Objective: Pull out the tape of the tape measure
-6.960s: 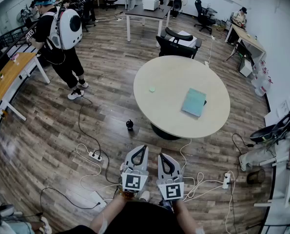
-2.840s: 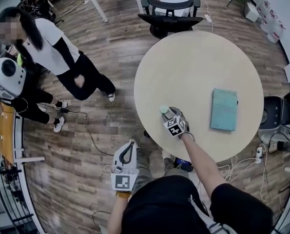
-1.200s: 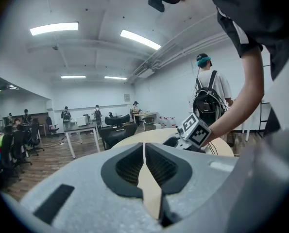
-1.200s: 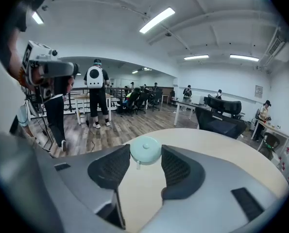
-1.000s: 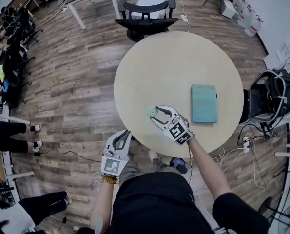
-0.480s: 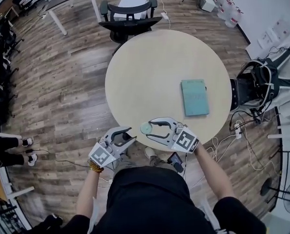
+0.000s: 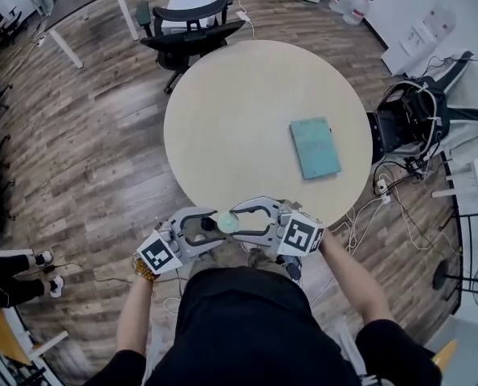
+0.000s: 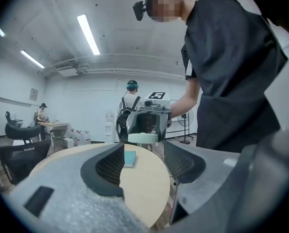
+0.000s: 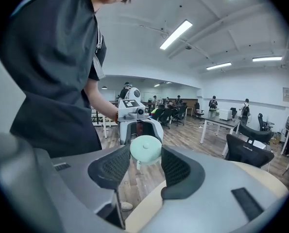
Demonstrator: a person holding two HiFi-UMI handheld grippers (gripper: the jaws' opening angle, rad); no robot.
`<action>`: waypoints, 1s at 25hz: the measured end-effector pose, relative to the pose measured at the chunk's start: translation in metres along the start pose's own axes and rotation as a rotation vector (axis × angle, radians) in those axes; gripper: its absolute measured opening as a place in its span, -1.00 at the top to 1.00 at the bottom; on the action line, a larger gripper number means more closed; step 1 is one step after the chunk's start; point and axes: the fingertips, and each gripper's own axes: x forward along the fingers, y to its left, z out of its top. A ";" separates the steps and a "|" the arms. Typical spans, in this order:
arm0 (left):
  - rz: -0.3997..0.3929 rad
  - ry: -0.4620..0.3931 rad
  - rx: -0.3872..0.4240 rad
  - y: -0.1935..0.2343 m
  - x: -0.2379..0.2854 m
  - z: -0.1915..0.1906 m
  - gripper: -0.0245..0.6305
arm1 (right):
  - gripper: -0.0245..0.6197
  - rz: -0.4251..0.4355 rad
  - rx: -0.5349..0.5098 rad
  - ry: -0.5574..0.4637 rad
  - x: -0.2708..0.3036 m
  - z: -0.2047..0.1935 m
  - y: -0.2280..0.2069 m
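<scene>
Right hand-held gripper (image 9: 145,155) is closed on the tape measure (image 7: 226,223): pale green round case, a pad pressing on each side, flat face toward the gripper's camera. The case is up in the air, just off the near edge of the round desk (image 7: 222,119), in front of the person's body and over the wood floor (image 7: 78,135). No tape pulled out that I can see.

Left hand-held gripper (image 8: 143,164) faces the right one, tip to tip. Its jaws stand wide apart and have just been opening, with nothing between them. The case sits just ahead of its tips; from the head view I can't tell if they touch it.

Both grippers lie roughly level and point at each other, left one at the person's left and right one at the person's right.

On the desk there's a teal book (image 7: 315,147), lying flat near the right edge. A black office chair (image 7: 186,26) stands at the far edge of the desk.
</scene>
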 end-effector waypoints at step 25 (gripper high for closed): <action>-0.092 -0.038 -0.047 0.017 -0.061 -0.005 0.19 | 0.30 0.071 -0.035 0.136 0.077 0.021 -0.004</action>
